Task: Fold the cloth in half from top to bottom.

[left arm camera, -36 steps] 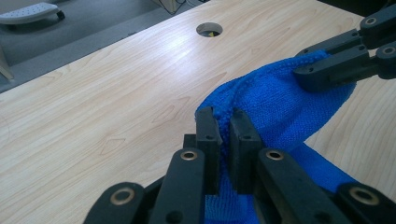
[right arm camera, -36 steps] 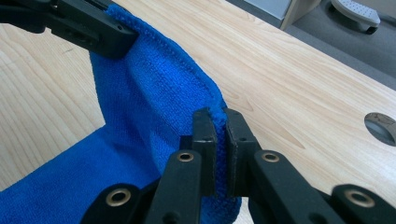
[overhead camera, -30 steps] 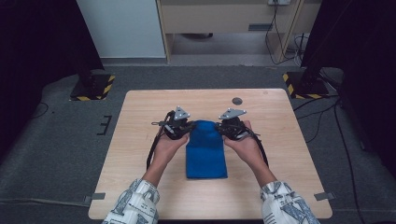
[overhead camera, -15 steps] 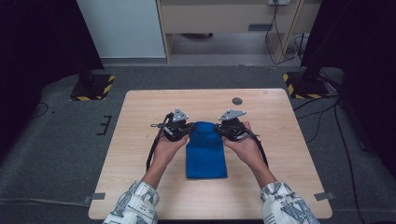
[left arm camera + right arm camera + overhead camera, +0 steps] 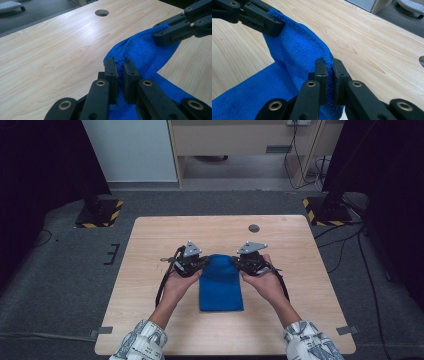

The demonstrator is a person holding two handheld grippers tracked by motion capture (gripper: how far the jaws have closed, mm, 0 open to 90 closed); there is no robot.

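Holding the far edge of the cloth with both tools, I have the left gripper clamped on its far left corner and the right gripper clamped on its far right corner. In the left gripper view my two jaws are squeezed together with a fold of blue hem between them, and the right gripper view gives the same: jaws closed tight on the hem, with the edge running from there up to the other tool. That edge is lifted off the table and bows upward between the two grips, while the rest of the cloth lies flat on the wood, near the middle of the table and trailing back toward me. So the cloth's long axis runs from the grippers straight toward my side, and the pinched edge lies across it. The near edge sits between my forearms, about equally close to either hand, so neither has the advantage. From the high view I can't quite tell how much of the cloth is off the table; it looks like just the far strip. My read is that the coming move is a fold, carrying the held edge along the long axis toward me and down onto the near edge, both hands travelling level so the hem stays square.
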